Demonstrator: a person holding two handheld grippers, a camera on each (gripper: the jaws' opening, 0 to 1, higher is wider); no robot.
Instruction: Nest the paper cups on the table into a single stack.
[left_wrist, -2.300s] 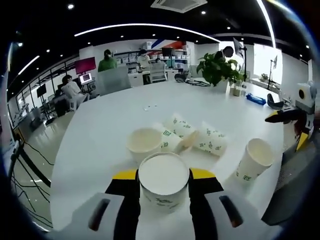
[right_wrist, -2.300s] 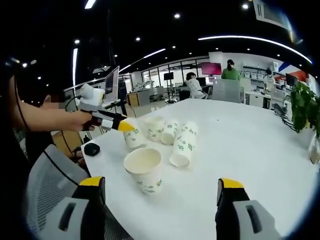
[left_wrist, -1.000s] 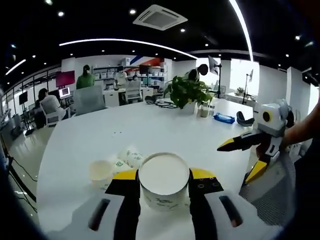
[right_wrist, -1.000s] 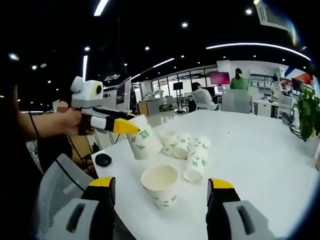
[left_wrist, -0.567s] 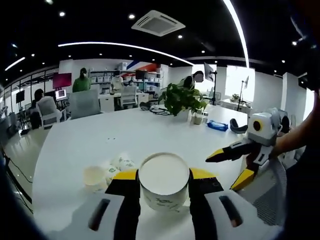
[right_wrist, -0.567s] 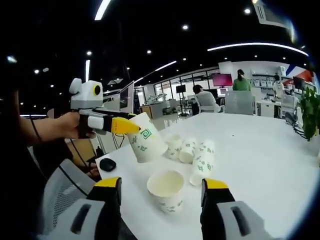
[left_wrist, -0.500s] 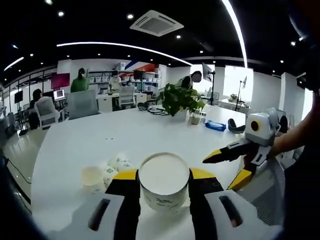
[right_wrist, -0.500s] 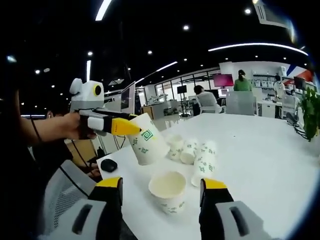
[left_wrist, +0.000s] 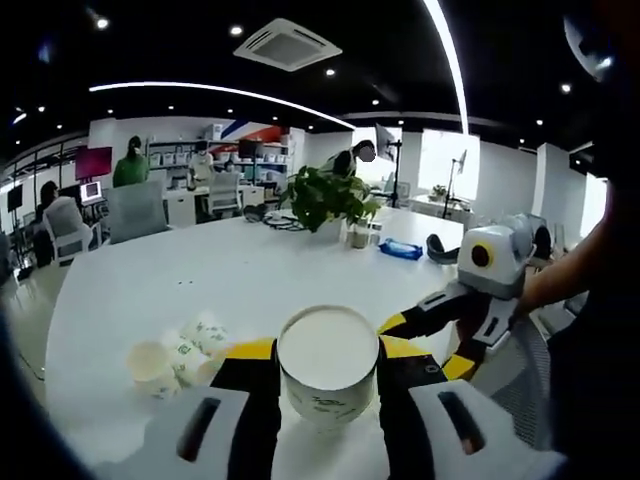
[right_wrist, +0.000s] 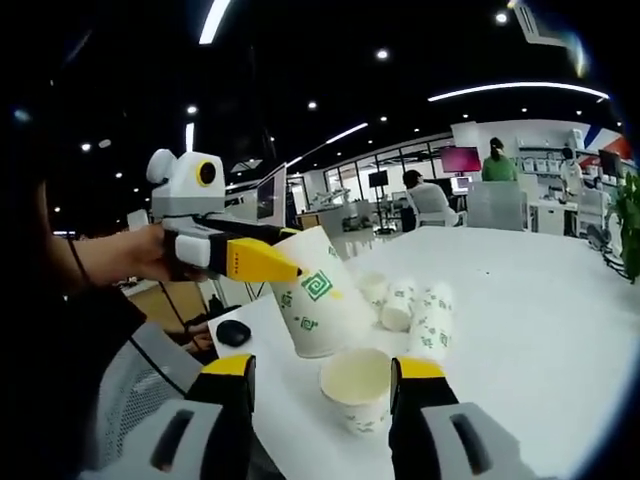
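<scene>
Since earlier: held cup raised, carried nearer upright cup.

Left gripper view: left tongs (left_wrist: 328, 372) pinching held cup (left_wrist: 328, 365); right tongs (left_wrist: 425, 335) alongside.

Right gripper view: right tongs (right_wrist: 322, 385) spread around upright cup (right_wrist: 358, 388) on desk (right_wrist: 520, 330); held cup tilted just above.

Risk: tilted entry tips it.

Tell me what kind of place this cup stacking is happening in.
Most likely an open-plan office: a large white table with a potted plant on it, people seated at desks with monitors behind, and ceiling strip lights and an air-conditioning vent overhead.
</scene>
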